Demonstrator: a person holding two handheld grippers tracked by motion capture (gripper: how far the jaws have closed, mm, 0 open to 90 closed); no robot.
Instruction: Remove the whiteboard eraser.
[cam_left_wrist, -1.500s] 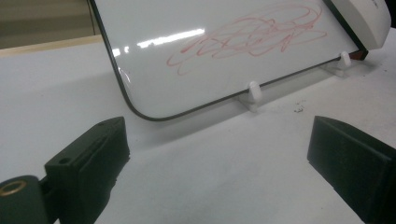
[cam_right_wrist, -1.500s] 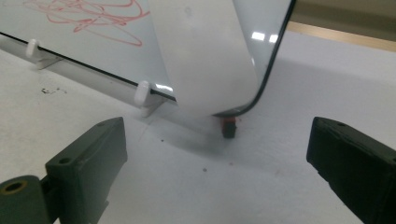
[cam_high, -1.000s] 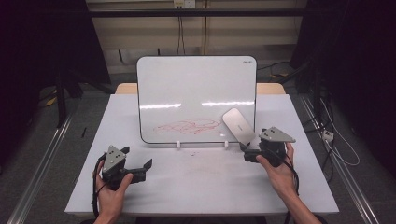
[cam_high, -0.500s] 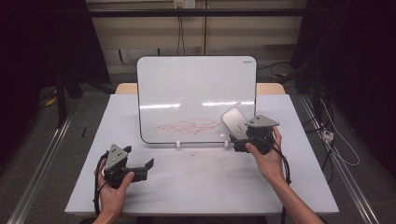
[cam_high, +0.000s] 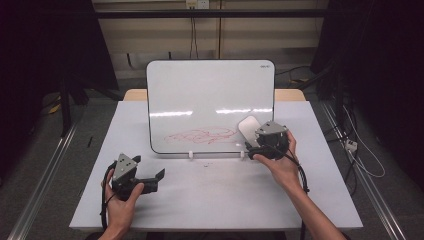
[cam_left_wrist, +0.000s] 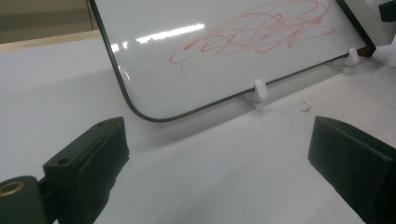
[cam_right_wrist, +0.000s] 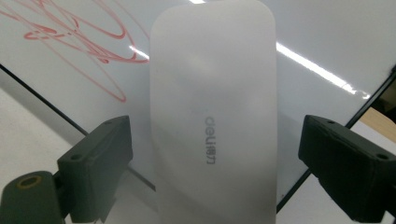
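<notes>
High view: a whiteboard stands upright at the middle of a white table, red scribble low on its face. The right gripper holds a white eraser against the board's lower right corner. The left gripper rests on bare tabletop near the front left.

Left gripper view: jaws spread wide, nothing between them; open table runs up to the board's bottom edge and its white clip feet.

Right gripper view: the eraser lies between the jaws, with gaps visible at both sides, just right of the scribble.
</notes>
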